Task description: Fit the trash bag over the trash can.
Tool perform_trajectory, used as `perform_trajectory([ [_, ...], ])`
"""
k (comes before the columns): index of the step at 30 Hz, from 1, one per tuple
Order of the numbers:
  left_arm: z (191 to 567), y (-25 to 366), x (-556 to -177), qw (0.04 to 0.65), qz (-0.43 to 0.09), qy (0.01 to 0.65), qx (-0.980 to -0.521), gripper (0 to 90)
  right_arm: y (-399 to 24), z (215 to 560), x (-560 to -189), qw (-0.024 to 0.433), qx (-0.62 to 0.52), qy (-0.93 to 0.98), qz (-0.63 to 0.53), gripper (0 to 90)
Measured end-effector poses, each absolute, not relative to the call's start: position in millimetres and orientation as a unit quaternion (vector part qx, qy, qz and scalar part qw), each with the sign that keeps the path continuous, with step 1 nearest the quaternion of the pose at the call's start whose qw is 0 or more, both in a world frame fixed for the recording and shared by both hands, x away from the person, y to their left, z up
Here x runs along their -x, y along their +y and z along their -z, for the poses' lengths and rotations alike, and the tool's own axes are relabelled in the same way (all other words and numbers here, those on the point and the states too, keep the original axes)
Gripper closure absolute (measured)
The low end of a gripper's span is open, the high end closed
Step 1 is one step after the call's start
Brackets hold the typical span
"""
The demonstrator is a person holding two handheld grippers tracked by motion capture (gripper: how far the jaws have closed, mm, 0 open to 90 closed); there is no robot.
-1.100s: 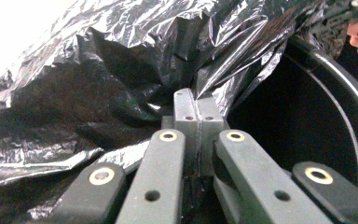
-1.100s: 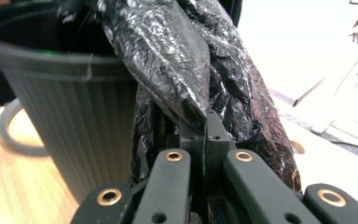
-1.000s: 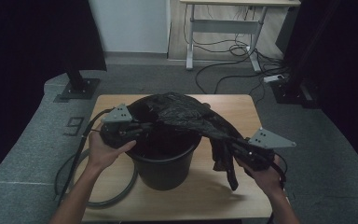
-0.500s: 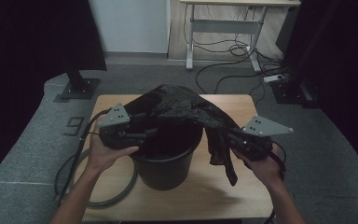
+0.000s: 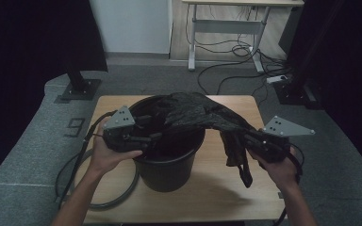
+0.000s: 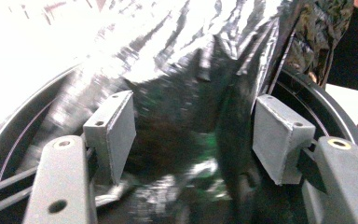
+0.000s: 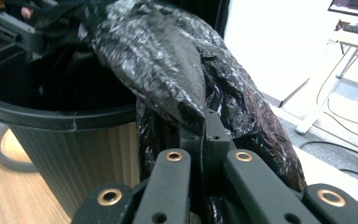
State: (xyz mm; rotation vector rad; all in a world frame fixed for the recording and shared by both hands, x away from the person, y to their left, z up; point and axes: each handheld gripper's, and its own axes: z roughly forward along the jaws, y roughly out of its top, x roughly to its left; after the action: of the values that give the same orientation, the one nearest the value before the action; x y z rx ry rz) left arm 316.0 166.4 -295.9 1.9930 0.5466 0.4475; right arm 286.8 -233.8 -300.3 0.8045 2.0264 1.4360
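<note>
A black bin (image 5: 169, 165) stands on the wooden table (image 5: 217, 193). A crinkled black plastic bag (image 5: 193, 113) lies across its mouth and hangs down past its right side. My left gripper (image 5: 153, 136) sits at the bin's left rim; its jaws have just been opening. In the left gripper view its grey pads (image 6: 112, 130) stand wide apart, with bag film (image 6: 191, 70) between and beyond them, unpressed. My right gripper (image 5: 247, 139) is raised to the right of the bin, shut on a bunched fold of the bag (image 7: 158, 51), with its jaws (image 7: 204, 123) pinched together.
A thick grey cable (image 5: 122, 188) loops on the table to the left of the bin. A dark stand base (image 5: 80, 89) sits on the floor at back left. A white desk frame (image 5: 226, 28) and loose cords stand behind. The table's front edge is close to my forearms.
The left jaws opened and let go of the bag. The right gripper rose with its end of the bag, pulling the film higher over the bin.
</note>
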Motion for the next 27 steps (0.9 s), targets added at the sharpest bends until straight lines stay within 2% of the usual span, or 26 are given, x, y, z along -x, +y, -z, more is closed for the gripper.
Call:
perform_trajectory([
  [7,296,164,-316,0.493,-0.180,0.220,-0.822,32.7,-235,300,-286,0.260,-0.298,0.749,-0.532,89.3],
  [15,295,158,-316,0.494,-0.171,0.211,-0.826,30.5,-204,291,-293,0.272,-0.282,0.759,-0.519,89.3],
  [27,295,153,-319,0.491,-0.166,0.210,-0.829,30.6,-169,292,-299,0.242,-0.256,0.773,-0.528,89.2],
])
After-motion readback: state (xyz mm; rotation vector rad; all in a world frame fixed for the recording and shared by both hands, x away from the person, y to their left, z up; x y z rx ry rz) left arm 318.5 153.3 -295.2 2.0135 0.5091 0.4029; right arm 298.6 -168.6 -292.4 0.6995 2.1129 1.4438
